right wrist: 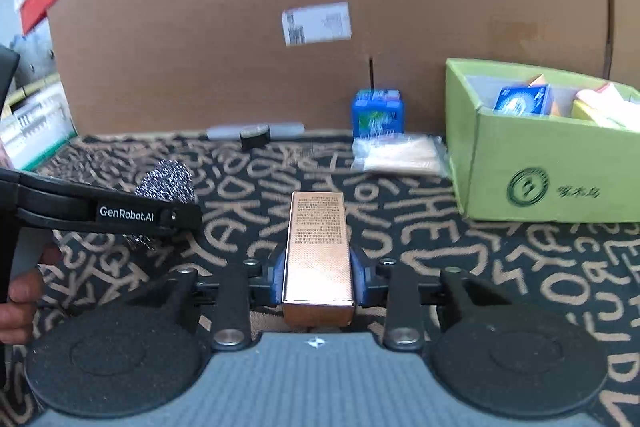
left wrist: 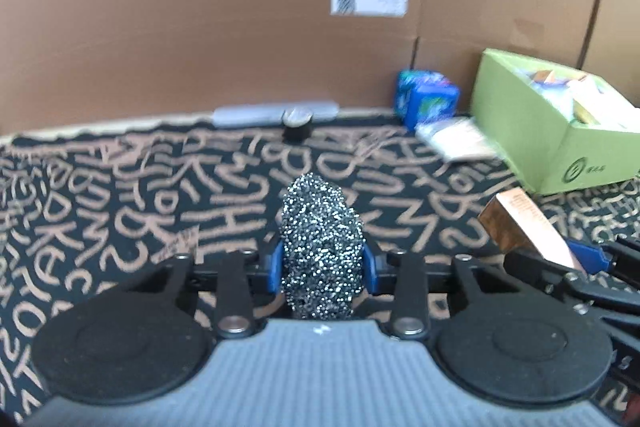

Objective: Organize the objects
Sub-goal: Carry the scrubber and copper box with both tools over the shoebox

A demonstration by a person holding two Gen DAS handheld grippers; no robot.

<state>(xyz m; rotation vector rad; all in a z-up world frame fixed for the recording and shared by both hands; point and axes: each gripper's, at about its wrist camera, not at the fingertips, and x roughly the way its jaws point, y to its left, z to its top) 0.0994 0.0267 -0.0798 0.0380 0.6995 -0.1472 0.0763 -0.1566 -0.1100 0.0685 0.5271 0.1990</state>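
Two sets of jaws pinch loads left of the green box (right wrist: pixel 548 163): left gripper (left wrist: pixel 323 259) clamps a steel scrubber (left wrist: pixel 320 247), right gripper (right wrist: pixel 318 277) a copper carton (right wrist: pixel 318 251).

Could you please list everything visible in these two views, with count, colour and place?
steel wool pad: one, silver-black, in left gripper
copper box: one, copper, in right gripper
green box: one, green, right, holding packages
blue pack: one, blue, by cardboard wall
clear bag: one, whitish, before blue pack
black cap: one, black, rear centre
grey bar: one, grey, behind cap
patterned cloth: one, black-tan, underneath
left gripper: one, black-blue
right gripper: one, black-blue
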